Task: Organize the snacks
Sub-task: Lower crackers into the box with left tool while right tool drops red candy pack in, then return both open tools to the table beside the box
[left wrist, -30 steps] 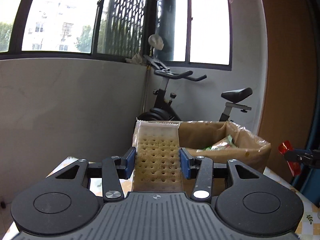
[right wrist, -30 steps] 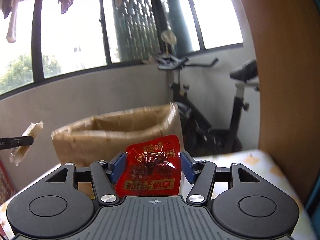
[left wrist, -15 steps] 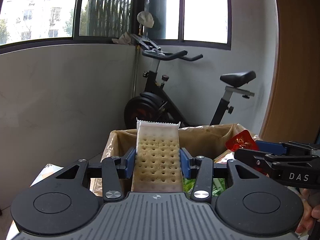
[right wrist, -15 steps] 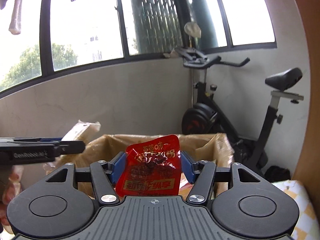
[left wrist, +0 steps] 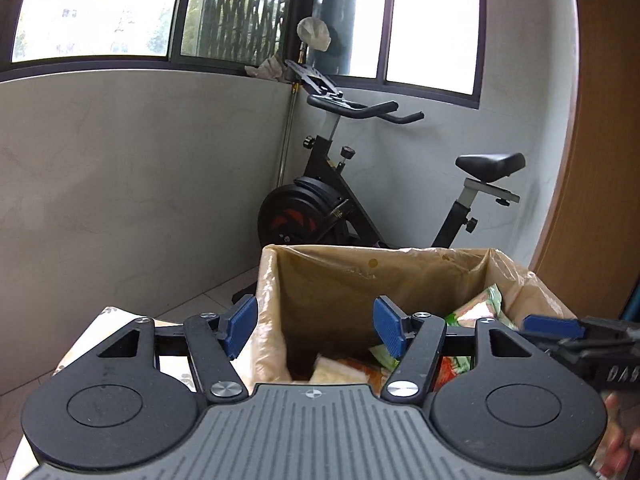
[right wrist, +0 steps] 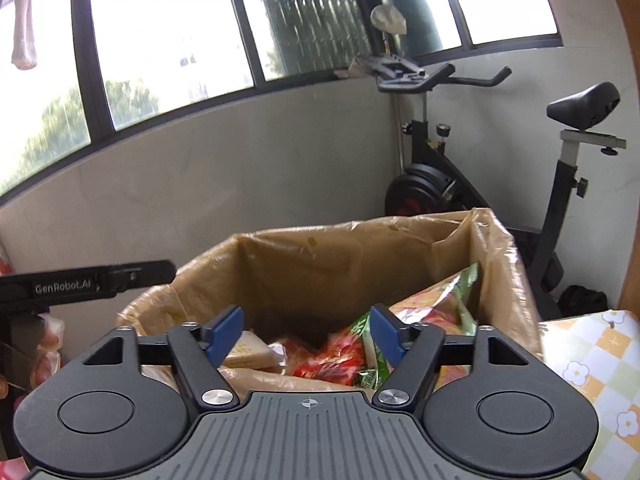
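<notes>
Two grippers, left (left wrist: 314, 330) and right (right wrist: 306, 340), gape empty over one lined box (right wrist: 360, 248) (several snack packets (right wrist: 340, 356) inside).

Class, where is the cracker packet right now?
In the right wrist view the cracker packet lies inside the lined cardboard box, at its left, just beyond the open right claw and beside the red snack packet.

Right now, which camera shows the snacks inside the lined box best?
The right wrist view: it looks down into the box, showing the cracker pack, red packet and green bag. The left wrist view shows only scraps behind its own tool.
</notes>
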Demonstrator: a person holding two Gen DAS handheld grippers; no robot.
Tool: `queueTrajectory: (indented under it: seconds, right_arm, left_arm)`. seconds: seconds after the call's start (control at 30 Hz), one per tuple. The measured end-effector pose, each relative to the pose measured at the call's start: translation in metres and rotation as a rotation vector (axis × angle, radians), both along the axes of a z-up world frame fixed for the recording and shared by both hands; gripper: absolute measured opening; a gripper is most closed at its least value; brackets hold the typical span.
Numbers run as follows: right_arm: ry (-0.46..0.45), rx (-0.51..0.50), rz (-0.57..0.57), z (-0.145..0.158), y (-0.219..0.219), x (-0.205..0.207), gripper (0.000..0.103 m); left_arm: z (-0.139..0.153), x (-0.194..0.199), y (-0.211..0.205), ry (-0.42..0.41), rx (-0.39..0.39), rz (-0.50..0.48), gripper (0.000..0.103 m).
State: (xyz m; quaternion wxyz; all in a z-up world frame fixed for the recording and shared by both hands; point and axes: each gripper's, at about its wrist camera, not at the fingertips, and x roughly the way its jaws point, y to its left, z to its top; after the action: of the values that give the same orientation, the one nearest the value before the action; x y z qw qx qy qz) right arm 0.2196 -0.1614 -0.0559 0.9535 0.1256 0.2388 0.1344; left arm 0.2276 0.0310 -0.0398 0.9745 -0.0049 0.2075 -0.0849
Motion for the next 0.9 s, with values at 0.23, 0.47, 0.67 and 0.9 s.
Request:
queueTrajectory:
  seconds: [0.23, 0.47, 0.67, 0.9]
  right_arm:
    - [-0.066, -0.020, -0.047, -0.001, -0.038, -0.062, 0.069]
    - [-0.055, -0.022, -0.129, -0.027, -0.067, -0.123, 0.069]
    - [0.125, -0.044, -0.155, -0.087, -0.061, -0.148, 0.065]
    - [0.311, -0.114, -0.072, -0.147, -0.012, -0.160, 0.064]
  left_arm:
    - [-0.003, -0.042, 0.047, 0.008, -0.008, 0.069, 0.067]
    - [-0.017, -0.081, 0.087, 0.025, -0.018, 0.133, 0.066]
    - [-0.047, -0.097, 0.093, 0.083, -0.048, 0.140, 0.066]
    - [-0.082, -0.101, 0.088, 0.155, -0.044, 0.128, 0.066]
